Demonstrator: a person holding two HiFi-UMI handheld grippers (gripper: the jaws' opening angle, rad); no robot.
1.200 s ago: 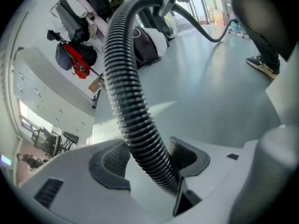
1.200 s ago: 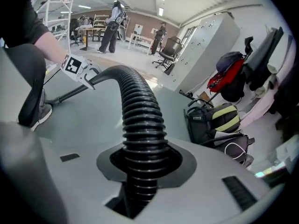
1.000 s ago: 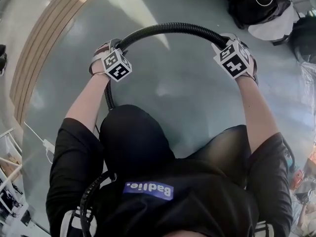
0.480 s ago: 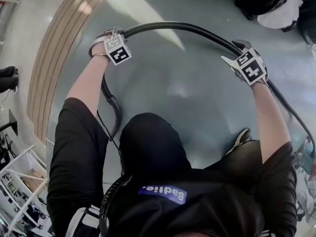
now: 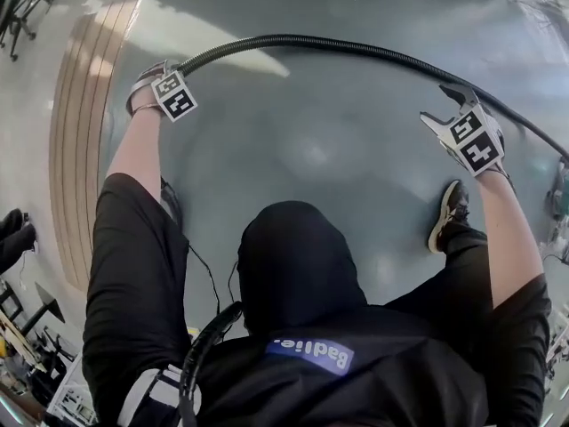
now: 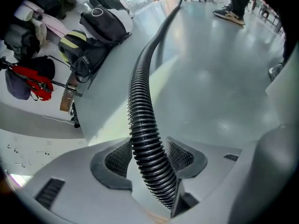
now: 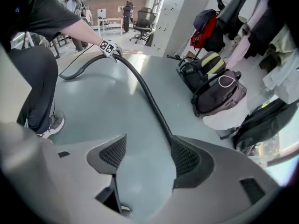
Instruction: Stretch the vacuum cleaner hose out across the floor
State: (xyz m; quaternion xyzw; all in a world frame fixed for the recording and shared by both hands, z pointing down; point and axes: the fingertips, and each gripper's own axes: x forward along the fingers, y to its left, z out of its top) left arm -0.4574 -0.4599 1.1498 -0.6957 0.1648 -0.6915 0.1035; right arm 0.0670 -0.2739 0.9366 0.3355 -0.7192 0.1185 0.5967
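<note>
The hose (image 5: 356, 47) runs in a long, shallow arc over the floor (image 5: 293, 158). The left gripper (image 6: 148, 155) is clamped on it. The jaws of the right gripper (image 7: 142, 160) have just been opening and stand wide apart. Nothing is between them, and the hose passes just beside one pad. I judge the stretching mostly done, with the curve left to pull straight.

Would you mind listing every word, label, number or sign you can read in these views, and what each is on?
"Badlie." in white letters on a blue patch on the person's black shirt, upside down in the head view.
Marker cubes: black-and-white square patterns only, no letters or numbers.
Bags: no print clear enough to read.
</note>
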